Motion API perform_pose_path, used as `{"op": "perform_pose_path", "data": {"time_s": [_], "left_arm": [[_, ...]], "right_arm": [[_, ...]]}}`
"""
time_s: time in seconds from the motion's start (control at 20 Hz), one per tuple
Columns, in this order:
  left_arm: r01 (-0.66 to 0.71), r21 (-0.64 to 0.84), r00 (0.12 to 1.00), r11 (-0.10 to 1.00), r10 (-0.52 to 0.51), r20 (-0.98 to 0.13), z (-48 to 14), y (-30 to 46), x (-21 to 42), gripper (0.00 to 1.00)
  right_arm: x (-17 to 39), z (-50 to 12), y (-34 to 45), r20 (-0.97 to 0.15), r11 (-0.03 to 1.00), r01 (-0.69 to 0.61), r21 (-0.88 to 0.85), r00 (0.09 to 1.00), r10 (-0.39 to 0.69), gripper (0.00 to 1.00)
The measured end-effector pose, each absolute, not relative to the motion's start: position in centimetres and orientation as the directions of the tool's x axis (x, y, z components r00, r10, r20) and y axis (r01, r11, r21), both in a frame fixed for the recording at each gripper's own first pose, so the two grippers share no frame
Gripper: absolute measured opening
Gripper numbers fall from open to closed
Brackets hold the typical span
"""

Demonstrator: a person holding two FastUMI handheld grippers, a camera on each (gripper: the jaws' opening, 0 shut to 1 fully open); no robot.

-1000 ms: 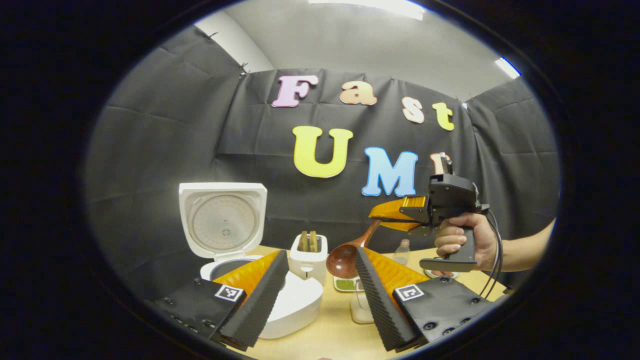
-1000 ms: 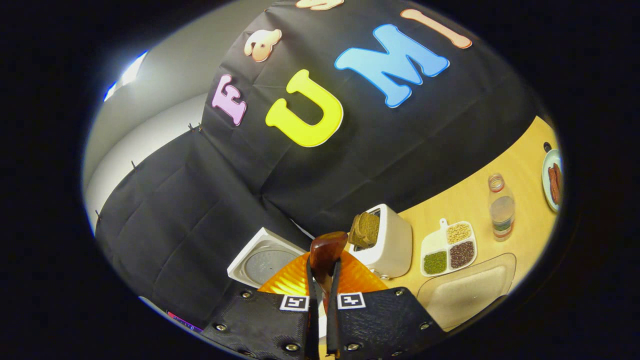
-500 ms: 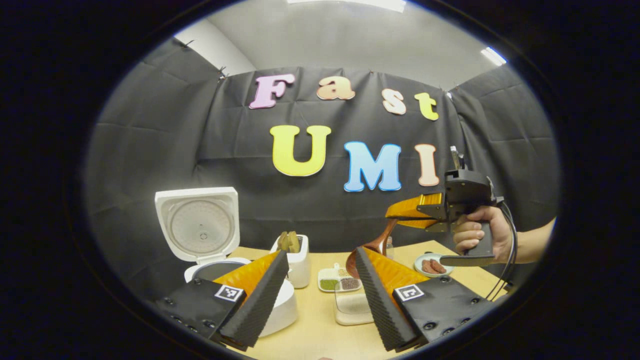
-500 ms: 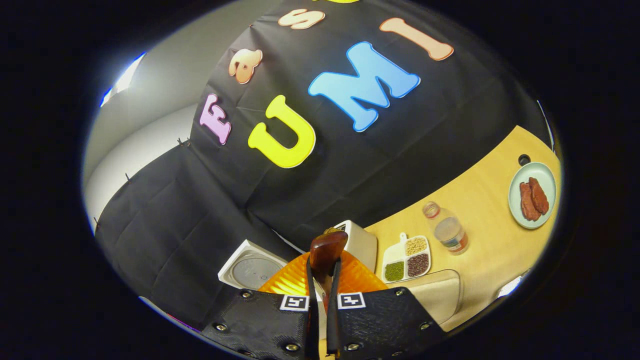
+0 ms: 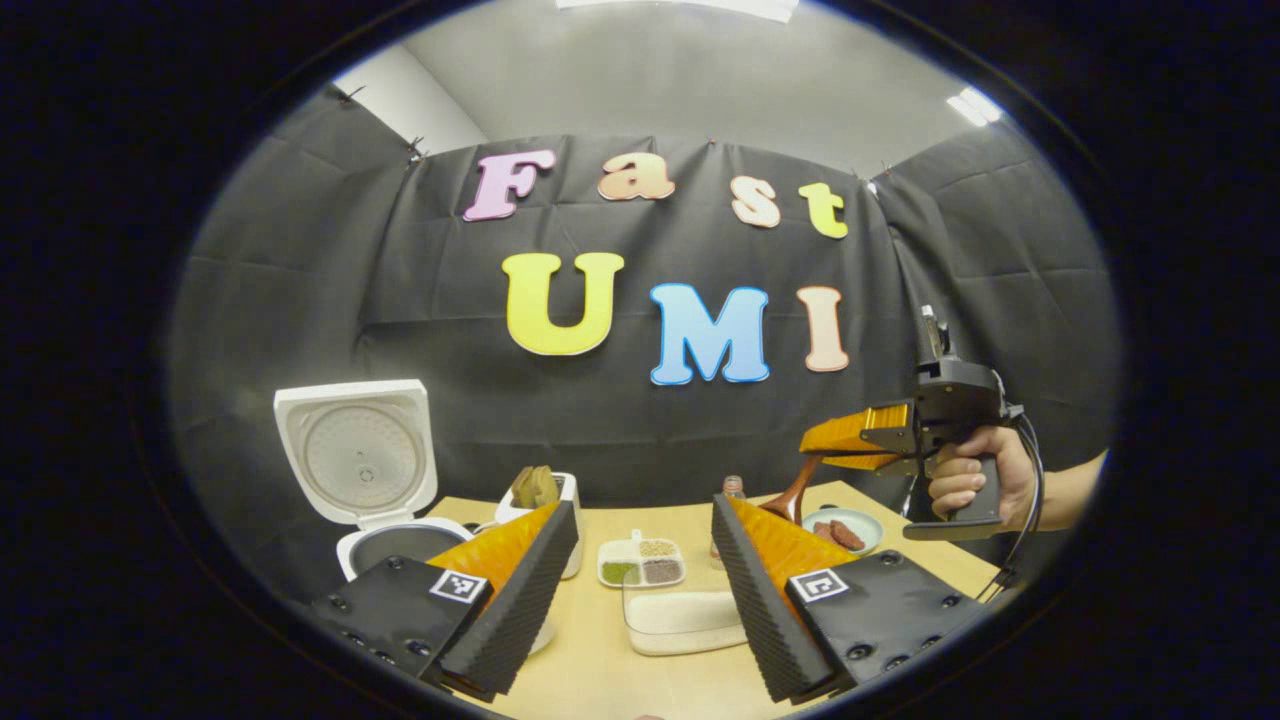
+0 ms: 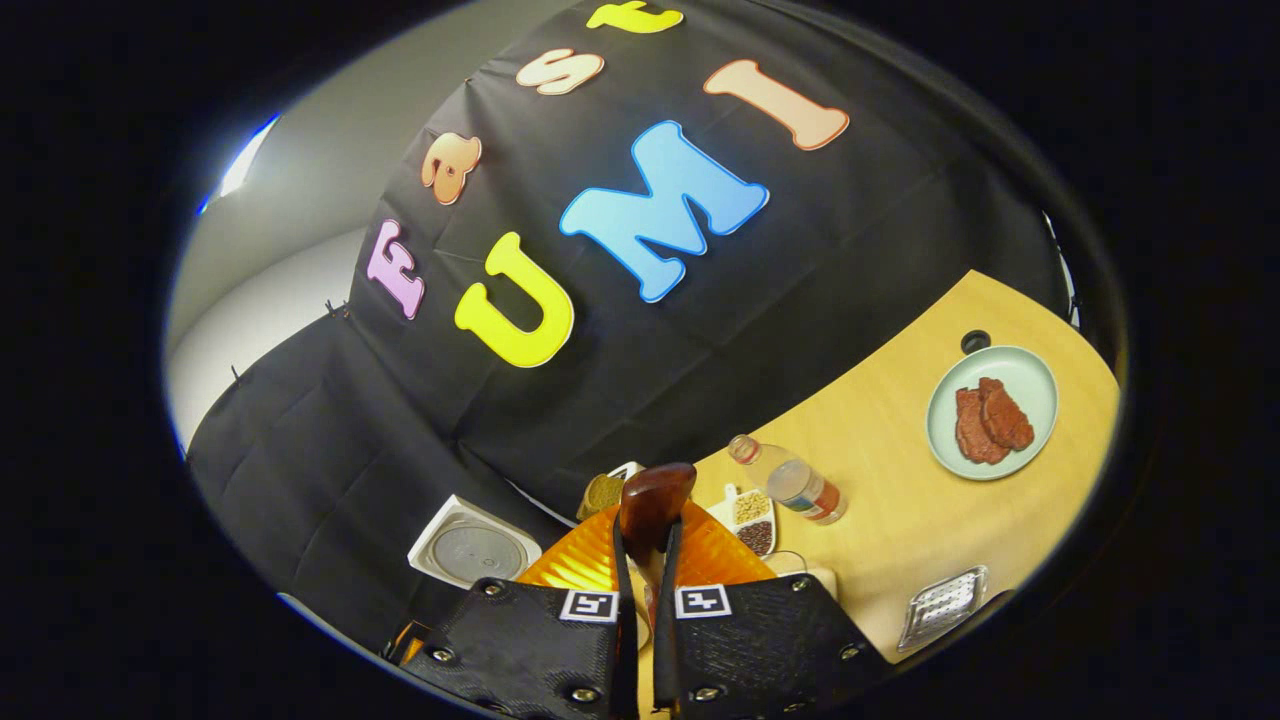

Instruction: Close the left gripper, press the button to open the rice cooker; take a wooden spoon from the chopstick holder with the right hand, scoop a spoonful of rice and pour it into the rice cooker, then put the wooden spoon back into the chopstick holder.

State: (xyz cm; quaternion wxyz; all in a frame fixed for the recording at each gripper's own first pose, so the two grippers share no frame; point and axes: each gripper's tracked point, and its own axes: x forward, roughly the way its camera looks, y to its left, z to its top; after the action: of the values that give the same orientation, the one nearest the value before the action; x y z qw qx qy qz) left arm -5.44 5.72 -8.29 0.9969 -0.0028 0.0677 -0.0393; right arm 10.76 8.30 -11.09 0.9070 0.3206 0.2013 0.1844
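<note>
Here, in the left gripper view, the left gripper (image 5: 640, 590) hangs low over the bench (image 5: 600, 680) with its jaws spread wide and nothing between them. Past its left finger stands the rice cooker (image 5: 385, 540), its lid (image 5: 355, 450) raised upright. Just beside the cooker sits a white toaster (image 5: 550, 500) with bread in its slots. Between the fingers lie a divided dish of beans (image 5: 641, 562) and, nearer, a clear tray of rice (image 5: 680, 620). Farther right, a hand (image 5: 975, 485) holds the right gripper (image 5: 835, 440) above the bench; the wooden spoon (image 5: 790, 495) slants down from it, its bowl hidden behind the left gripper's right finger. A plate of meat (image 5: 845, 530) rests under it.

In the right gripper view, the right gripper (image 6: 642, 590) has its jaws pinching the wooden spoon (image 6: 655, 500), whose dark end pokes out ahead of the fingers. Below it to the left is the cooker's open lid (image 6: 470, 550). Ahead are the toaster (image 6: 605, 492), the bean dish (image 6: 752, 520) and a plastic bottle (image 6: 790, 480) lying tilted in this view. The meat plate (image 6: 990, 415) sits well apart to the right, and a small metal grid tray (image 6: 940, 605) lies near the bench edge.
</note>
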Motion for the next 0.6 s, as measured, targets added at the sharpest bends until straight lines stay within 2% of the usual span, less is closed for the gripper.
{"op": "perform_pose_path", "data": {"time_s": [0.6], "left_arm": [[0.154, 0.022, 0.976, 0.988, -0.149, -0.159, -8.8, 2.6, -4.4, 0.96]], "right_arm": [[7.1, -16.1, -2.8, -0.351, 0.827, 0.013, 0.562, 0.909, 0.224, 0.06]]}}
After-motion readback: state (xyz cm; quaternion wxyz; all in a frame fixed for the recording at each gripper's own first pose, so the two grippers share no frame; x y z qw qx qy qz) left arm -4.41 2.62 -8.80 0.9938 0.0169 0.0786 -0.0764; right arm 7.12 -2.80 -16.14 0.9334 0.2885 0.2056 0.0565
